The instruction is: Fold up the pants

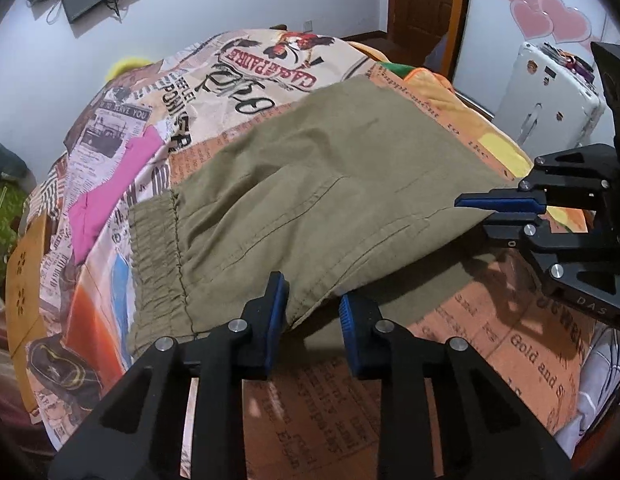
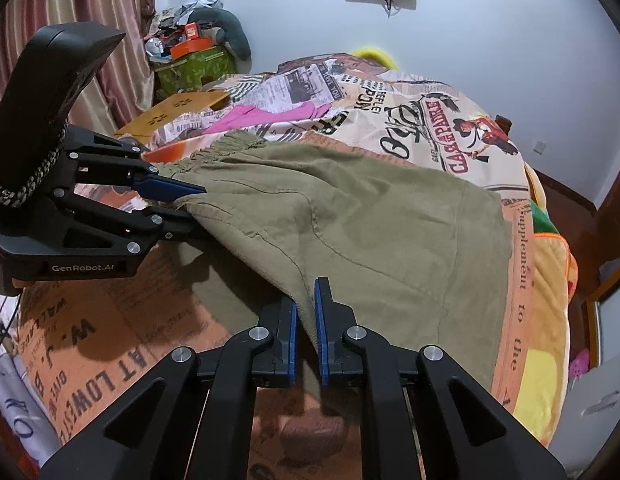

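Olive pants lie across the middle of both frames on the newsprint-pattern bedspread, waistband toward the left in the left wrist view, near edge lifted off the bed.

Right gripper, bottom centre of its own view: pads pressed together w/ the raised hem pinched between them. It looks like a thin bite – prob. only the top layer, so the lower layer could stay behind and the fold come out skewed.

Left gripper, bottom centre of its view: fingers only partly closed. Fabric edge sits against the left pad, gap to the other pad – grip not firm as far as I can tell. If the lift starts now, that corner may slip out and the pants would hang from one side.

Pink garment at left, near the waistband – could get dragged along.
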Tool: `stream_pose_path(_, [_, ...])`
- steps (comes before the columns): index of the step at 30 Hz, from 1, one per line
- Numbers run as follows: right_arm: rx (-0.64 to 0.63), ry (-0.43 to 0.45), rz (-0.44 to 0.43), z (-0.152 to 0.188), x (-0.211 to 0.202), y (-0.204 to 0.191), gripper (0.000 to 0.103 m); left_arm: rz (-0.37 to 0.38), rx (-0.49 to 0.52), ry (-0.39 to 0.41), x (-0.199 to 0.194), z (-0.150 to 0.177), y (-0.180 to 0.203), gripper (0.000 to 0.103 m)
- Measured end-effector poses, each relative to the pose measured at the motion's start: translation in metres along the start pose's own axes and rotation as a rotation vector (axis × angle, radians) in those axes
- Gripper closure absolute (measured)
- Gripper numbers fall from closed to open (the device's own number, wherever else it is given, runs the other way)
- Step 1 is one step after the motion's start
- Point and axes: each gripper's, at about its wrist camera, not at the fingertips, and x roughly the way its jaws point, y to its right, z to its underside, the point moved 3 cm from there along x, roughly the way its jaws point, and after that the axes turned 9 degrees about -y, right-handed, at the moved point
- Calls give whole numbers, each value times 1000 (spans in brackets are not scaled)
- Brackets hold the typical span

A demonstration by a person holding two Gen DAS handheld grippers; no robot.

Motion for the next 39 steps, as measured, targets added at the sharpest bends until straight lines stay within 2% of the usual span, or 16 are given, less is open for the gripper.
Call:
stream_pose_path(12, [15, -78, -1, 21, 17, -5, 91, 14, -18, -47, 21, 19, 5, 75])
stream_pose_path(14, [20, -93, 9, 22, 15, -5, 88, 10, -24, -48, 18, 21, 4, 73])
stream_pose_path(18, [56, -103, 10, 27, 7, 0, 77, 17, -43, -40, 9, 27, 2, 52])
stream_pose_path(19, [72, -105, 9, 29, 4, 2, 75, 28, -54, -33, 3, 30, 0, 50])
stream_pose_path(21, [103, -102, 12, 32, -1, 7, 66, 29, -55, -29, -2, 32, 1, 50])
stream_pose_path(22, [119, -96, 17, 34, -4, 10, 62, 18, -61, -17, -10, 36, -2, 50])
stream_pose_path(26, [191, -69, 23, 43, -20, 23, 62, 12, -103, 18, -31, 38, -22, 49])
stream_pose_path(31, [284, -23, 55, 54, -43, 45, 62, -24, -197, 68, -51, 40, -60, 38])
stream_pose_path(35, [335, 3, 122, 60, -53, 64, 61, -30, -282, 47, -45, 46, -85, 38])
stream_pose_path(39, [403, 0, 166, 71, -54, 84, 60, -16, -328, 26, -28, 47, -95, 38])
